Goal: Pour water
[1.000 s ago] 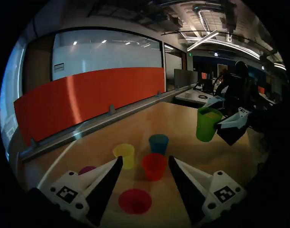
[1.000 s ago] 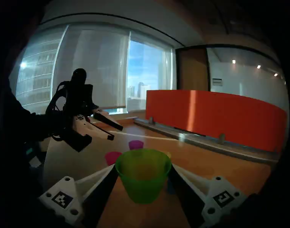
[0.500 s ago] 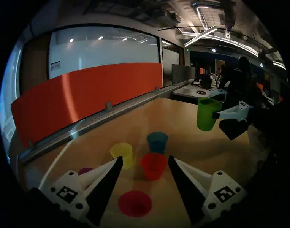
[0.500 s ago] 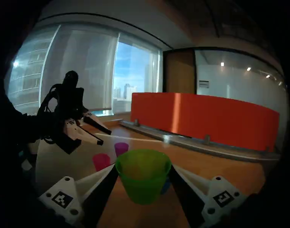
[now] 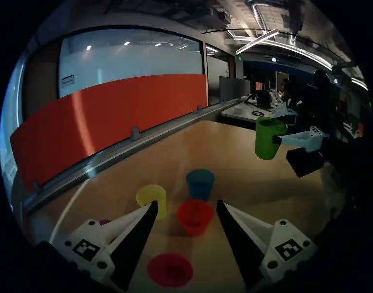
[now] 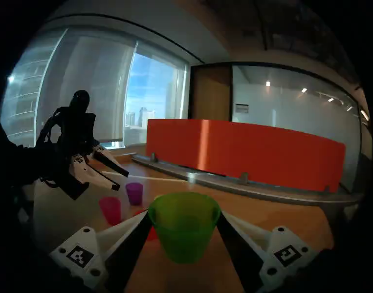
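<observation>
Pouring has not begun, as far as can be judged. The green cup (image 5: 268, 139) is held upright and level in the air, not tipped over any other cup. Nearly all of the job appears to be left: bringing it over a cup on the counter (image 5: 235, 161), tilting it, and setting it back down.

Five more cups stand upright on the pale wooden counter in the left gripper view, placed here from the red cup (image 5: 195, 216).

- **Far left of the red cup:** a sliver of a purple cup (image 5: 103, 222) peeks past a claw finger.
- **Just left and slightly behind:** a yellow cup (image 5: 151, 198).
- **In front, a little left:** a pink cup (image 5: 170, 269).
- **Close behind:** a blue cup (image 5: 201, 183).
- **Well right and beyond, above the counter:** the green cup, pinched by the right claw (image 6: 184, 217), with both fingers pressing its sides.

The left claw (image 5: 186, 205) is spread wide and holds nothing. It hovers with the red cup framed between its fingers.

All the cups are open-topped. No water can be made out in any of them. The green cup is translucent and seen from above in the right gripper view, but whether it holds clear water cannot be told.
</observation>
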